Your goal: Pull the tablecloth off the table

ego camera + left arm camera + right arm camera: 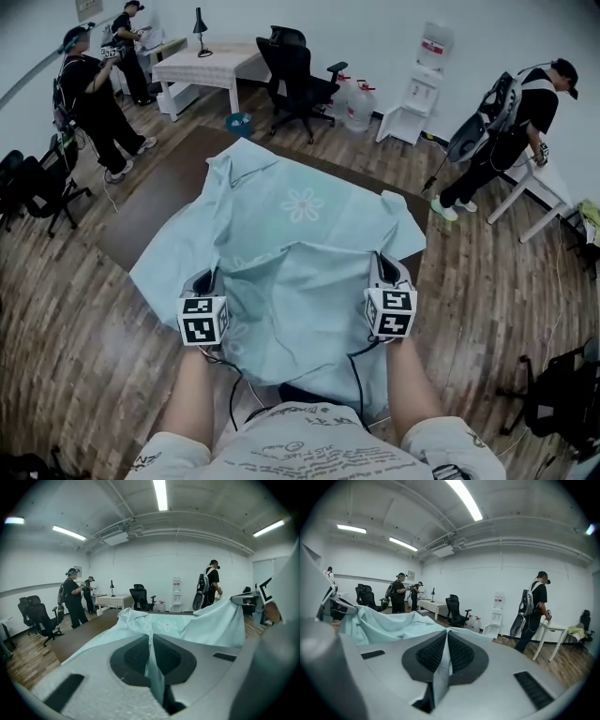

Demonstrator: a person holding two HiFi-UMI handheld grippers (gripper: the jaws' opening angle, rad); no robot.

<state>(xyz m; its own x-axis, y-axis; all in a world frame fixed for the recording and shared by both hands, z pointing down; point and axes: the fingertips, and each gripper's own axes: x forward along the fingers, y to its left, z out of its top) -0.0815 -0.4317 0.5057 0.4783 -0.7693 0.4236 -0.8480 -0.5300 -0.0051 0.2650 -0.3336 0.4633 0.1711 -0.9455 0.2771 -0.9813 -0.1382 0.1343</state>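
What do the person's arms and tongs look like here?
Left tongs and right tongs are grey-bodied with dark ribbed pads; each carries a cube of black-and-white square markers. Black cables trail back toward the person. Forearms are bare below short, light sleeves of a printed T-shirt.

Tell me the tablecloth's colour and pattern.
Pale blue-green tablecloth with faint white flower prints; clearest in the head view.
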